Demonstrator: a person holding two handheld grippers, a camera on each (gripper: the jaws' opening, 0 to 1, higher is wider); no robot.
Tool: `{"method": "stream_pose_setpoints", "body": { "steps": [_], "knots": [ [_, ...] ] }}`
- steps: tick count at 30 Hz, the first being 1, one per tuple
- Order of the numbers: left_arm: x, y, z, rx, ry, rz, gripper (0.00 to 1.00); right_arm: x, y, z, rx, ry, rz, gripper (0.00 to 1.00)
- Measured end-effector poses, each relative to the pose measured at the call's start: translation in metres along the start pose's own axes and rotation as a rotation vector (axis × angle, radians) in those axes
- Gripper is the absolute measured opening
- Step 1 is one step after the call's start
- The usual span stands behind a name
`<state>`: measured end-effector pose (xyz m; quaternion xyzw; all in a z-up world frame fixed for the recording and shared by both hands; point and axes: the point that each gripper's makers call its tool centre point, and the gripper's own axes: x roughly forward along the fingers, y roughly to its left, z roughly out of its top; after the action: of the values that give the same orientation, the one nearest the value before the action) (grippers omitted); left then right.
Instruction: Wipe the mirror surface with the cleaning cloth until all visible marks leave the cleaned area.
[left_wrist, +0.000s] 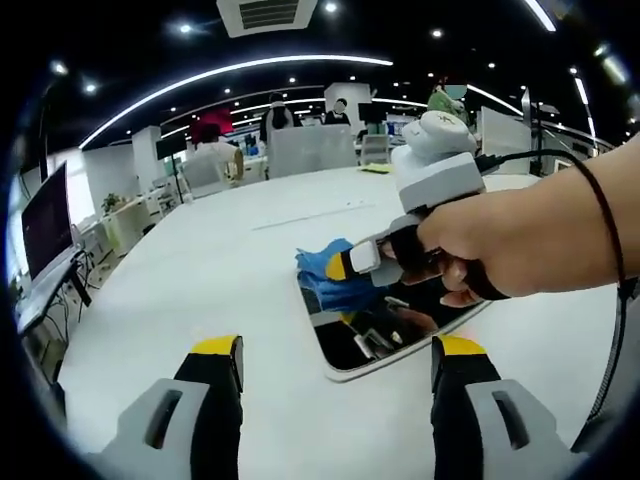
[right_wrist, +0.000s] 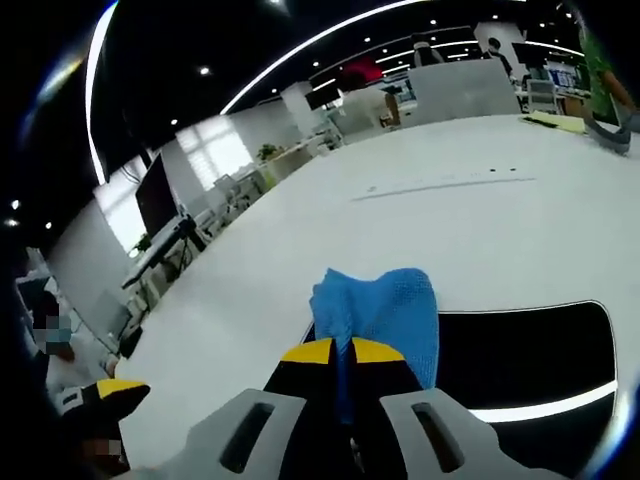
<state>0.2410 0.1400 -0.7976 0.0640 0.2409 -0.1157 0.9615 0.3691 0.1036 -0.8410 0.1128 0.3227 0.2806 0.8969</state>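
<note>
Left gripper (left_wrist: 338, 362): nearest, jaws apart, empty, above white bench (left_wrist: 200, 270).
Right gripper (right_wrist: 342, 352): clamped on blue microfibre cleaning cloth (right_wrist: 385, 312), at edge of rectangular dark-glass mirror (right_wrist: 530, 350).
Wiping underway; marks indiscernible, remainder unjudgeable.

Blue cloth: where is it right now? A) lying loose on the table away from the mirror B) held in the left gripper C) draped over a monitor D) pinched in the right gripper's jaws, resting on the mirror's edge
D: in the right gripper view the right gripper has its jaws closed on the blue cloth, which lies over the end of the mirror; the left gripper is open and apart from it.
</note>
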Motion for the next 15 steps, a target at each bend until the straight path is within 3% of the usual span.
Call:
{"method": "stream_pose_setpoints", "body": {
  "steps": [15],
  "knots": [
    [-0.0017, -0.0002, 0.0025, 0.0, -0.008, 0.0, 0.77, -0.0014, -0.0079, 0.0017, 0.026, -0.014, -0.013, 0.01]
  ]
}}
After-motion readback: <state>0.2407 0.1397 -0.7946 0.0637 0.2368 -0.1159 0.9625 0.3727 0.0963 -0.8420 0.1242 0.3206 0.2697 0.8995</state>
